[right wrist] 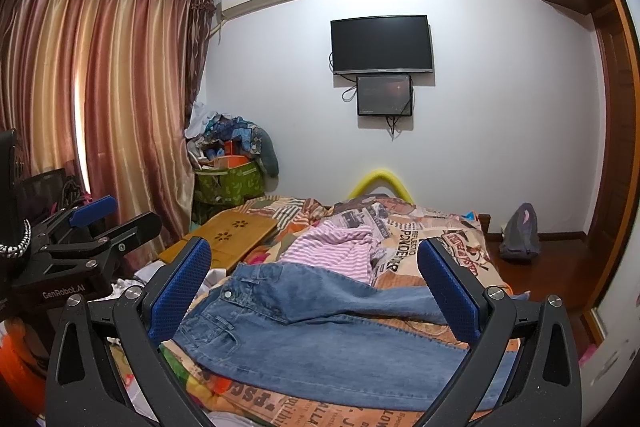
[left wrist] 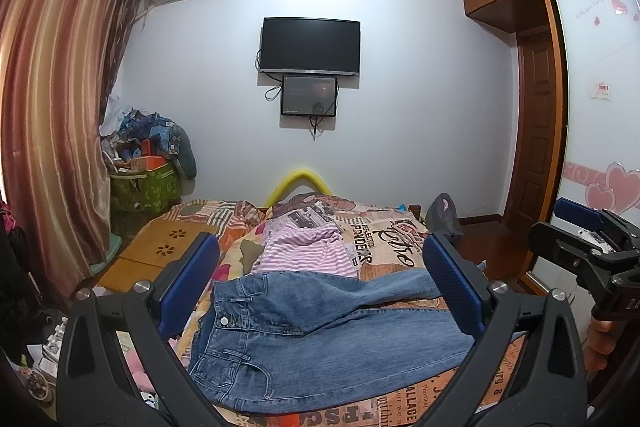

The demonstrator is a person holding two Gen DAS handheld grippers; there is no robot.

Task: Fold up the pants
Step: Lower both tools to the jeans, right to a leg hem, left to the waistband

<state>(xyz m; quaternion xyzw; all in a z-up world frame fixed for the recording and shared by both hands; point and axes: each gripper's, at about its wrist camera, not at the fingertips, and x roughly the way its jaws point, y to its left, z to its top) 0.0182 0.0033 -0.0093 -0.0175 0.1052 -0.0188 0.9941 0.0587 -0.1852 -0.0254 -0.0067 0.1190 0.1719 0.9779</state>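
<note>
Soft even indoor light, daylight glowing warm through the striped curtains (right wrist: pixel 100 99), pale wall (left wrist: pixel 420 87) evenly lit, faint shadows only, strong fisheye bending at edges, dark vignette in corners, sharp focus throughout, no glare

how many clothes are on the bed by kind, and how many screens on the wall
jeans: 1
pink striped top: 1
large black tv: 1
small screen below it: 1
total: 4

Both claws, left and right, are open above the jeans and hold nothing.
</note>
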